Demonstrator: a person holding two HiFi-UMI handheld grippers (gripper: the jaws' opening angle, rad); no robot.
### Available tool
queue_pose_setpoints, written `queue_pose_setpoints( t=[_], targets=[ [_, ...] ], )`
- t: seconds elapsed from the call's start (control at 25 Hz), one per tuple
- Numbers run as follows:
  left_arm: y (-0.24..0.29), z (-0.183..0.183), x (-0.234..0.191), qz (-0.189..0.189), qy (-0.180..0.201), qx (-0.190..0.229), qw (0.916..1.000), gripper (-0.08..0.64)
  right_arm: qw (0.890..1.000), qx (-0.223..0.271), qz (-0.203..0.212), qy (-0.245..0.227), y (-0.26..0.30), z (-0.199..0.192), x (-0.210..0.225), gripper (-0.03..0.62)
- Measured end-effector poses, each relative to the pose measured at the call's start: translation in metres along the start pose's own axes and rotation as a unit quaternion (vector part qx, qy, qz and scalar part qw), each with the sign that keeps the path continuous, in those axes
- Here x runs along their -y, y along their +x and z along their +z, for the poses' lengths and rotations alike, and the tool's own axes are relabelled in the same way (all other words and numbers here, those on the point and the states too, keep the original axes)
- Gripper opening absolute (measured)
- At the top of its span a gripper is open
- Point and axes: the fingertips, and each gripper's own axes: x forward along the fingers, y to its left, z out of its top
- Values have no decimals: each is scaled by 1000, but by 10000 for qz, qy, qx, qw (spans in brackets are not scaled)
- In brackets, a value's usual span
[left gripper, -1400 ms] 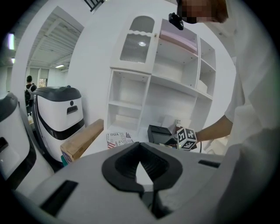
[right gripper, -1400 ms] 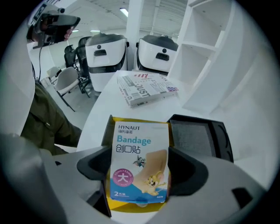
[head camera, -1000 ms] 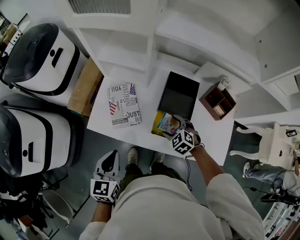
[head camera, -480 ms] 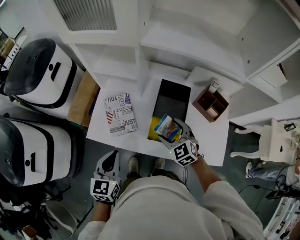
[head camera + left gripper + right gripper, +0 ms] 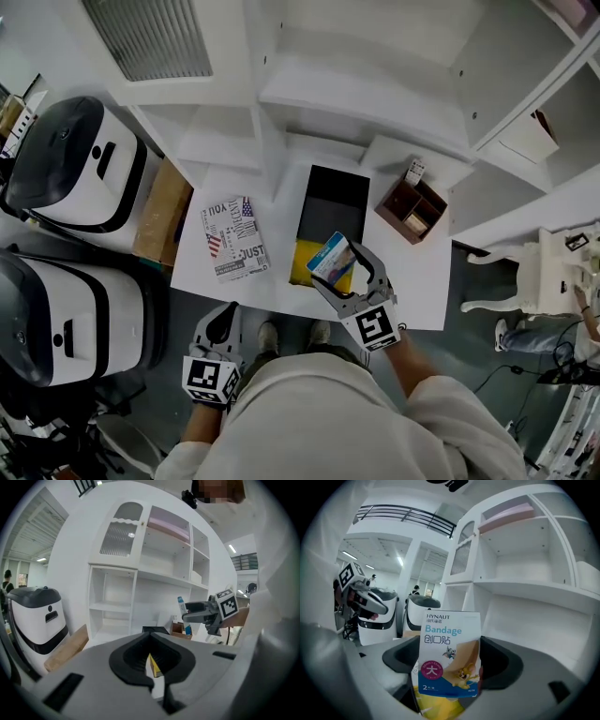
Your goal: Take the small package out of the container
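- Right gripper view: right gripper (image 5: 451,679) pinches bandage packet (image 5: 450,653) low down, above yellow container (image 5: 301,269).
- Packet prob light, thin, bendy; hold flat faces.
- Left gripper (image 5: 153,668) jaws together, empty.

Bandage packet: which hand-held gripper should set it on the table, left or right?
Right: the right hand-held gripper grips the bandage packet over the white table; the left hand-held gripper hangs low, off the table, holding nothing.
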Motion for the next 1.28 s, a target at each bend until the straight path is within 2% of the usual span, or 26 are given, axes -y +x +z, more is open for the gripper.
queue_pose_setpoints(
  t=[0.12,0.24,0.32,0.8,1.28],
  targets=[
    [2,1,5,-59,41,11,10000,8,9994,321,-108,-12,-11,17,3,422],
    [3,3,8,-100,76,9,9999,8,9984,306,-267,405,-23,29,5,420],
    [4,4,9,-120,98,9,9999,8,9975,375,-333,507,-29,37,6,420],
    [9,10,19,-195,222,-5,9996,8,9939,849,-482,508,-54,63,13,420],
    [13,11,20,-229,273,-21,9994,8,9936,858,-452,573,-54,62,11,420]
  ],
)
